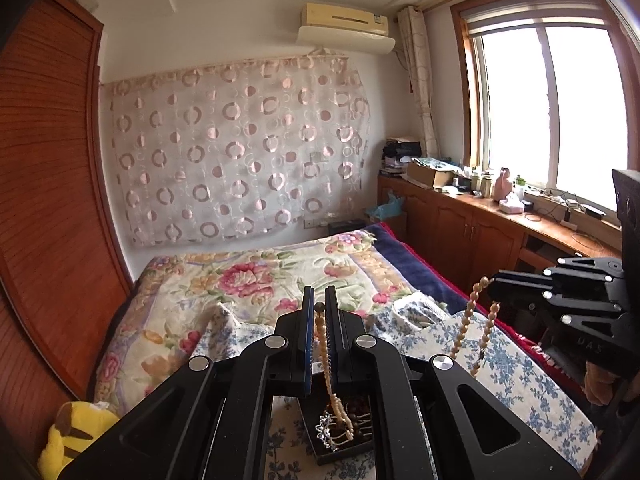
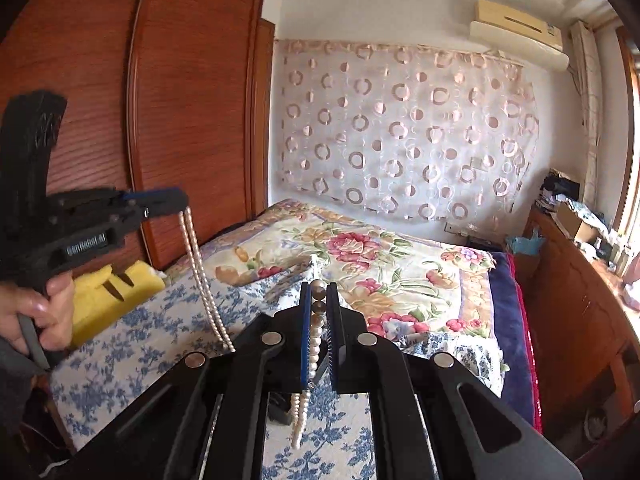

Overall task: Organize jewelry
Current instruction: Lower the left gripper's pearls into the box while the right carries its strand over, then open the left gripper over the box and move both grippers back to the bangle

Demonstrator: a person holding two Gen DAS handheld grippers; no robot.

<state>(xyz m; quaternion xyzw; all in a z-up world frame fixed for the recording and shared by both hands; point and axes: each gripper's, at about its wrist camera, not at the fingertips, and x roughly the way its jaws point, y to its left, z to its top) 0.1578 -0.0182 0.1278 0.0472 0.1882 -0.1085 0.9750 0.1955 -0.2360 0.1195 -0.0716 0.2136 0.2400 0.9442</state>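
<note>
Floral quilt (image 1: 256, 276) on bed; yellow plush toy (image 1: 70, 438); wardrobe (image 2: 192, 92); air conditioner (image 1: 344, 20).

Raised lettering "GenRobot.AI" on side of left tool (image 2: 164, 200) body, right wrist view, partly blurred, embossed "UAS"-like marking on right tool (image 1: 496, 284) body, left wrist view, reading uncertain, air conditioner (image 1: 344, 20) label too small to read

Daylight floods in from the window (image 1: 548, 104), blown out white; room bright, soft shadows. Strong fisheye bending, dark corner vignette, slightly soft detail.
</note>
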